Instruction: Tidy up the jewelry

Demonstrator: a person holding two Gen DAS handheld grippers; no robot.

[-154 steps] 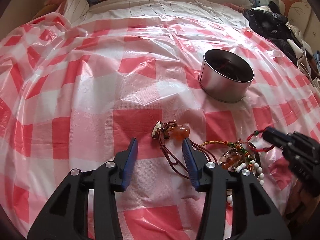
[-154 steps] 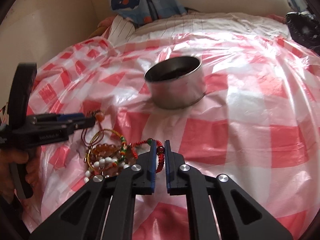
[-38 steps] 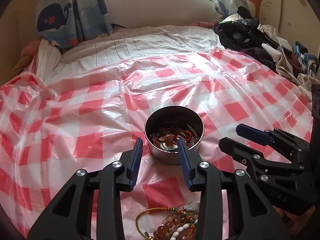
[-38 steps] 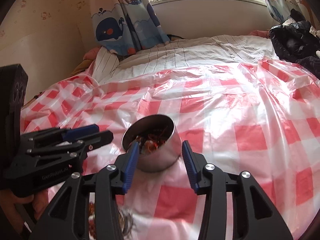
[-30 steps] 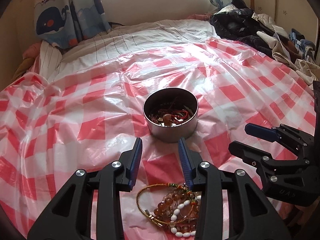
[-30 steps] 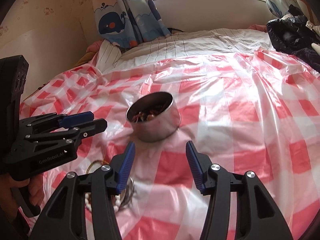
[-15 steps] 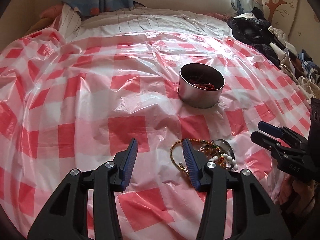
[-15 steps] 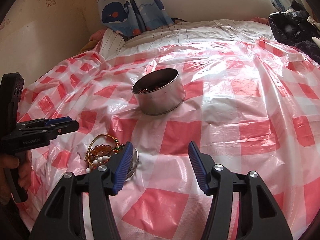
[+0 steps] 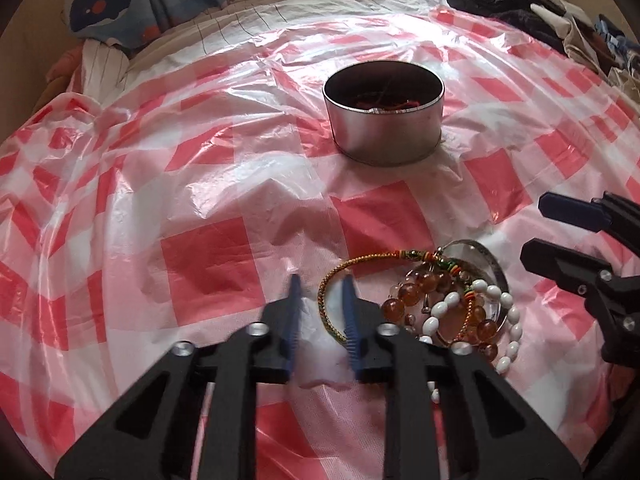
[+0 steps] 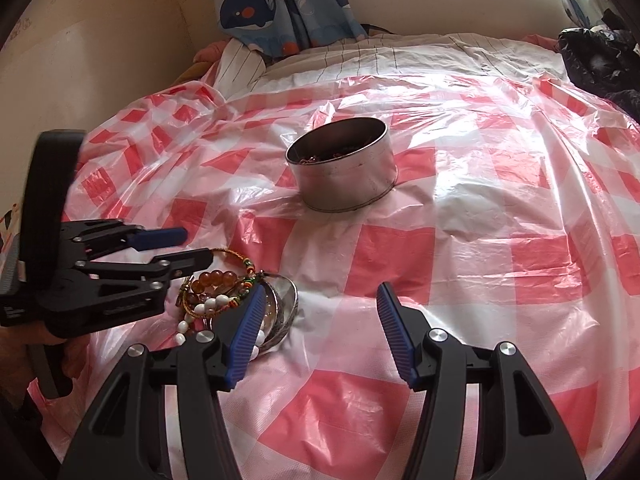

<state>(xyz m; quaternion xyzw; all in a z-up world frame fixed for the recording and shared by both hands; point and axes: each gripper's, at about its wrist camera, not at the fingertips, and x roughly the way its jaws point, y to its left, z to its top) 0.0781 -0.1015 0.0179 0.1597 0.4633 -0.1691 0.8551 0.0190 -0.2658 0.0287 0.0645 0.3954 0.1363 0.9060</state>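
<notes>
**Left gripper closing at the gold cord bracelet; right gripper wide and empty**

The left gripper point(image 9: 321, 300) points down at the near edge of the jewelry pile on the bed. Its blue-padded fingers are motion-blurred and closing, with a narrow gap between them. The left arc of the gold cord bracelet point(image 9: 360, 260) lies in that gap, close to the right-hand finger. Whether the pads already press on the cord cannot be told.

The rest of the pile lies just right of that gripper. An amber bead bracelet point(image 9: 416, 300), a white bead string point(image 9: 444, 304) and a silver bangle point(image 9: 490, 256) are tangled together and touching. All of it rests on the red-and-white checked plastic sheet point(image 9: 200, 260) spread over the bed.

The right gripper point(image 10: 320, 312) has its jaws well apart, with nothing between them but bare sheet. In its own view its left finger overlaps the bangle's edge; contact cannot be judged.

The round metal tin point(image 9: 384, 132) stands upright farther up the sheet, well apart from the pile. Red cords and other pieces show inside it.
</notes>
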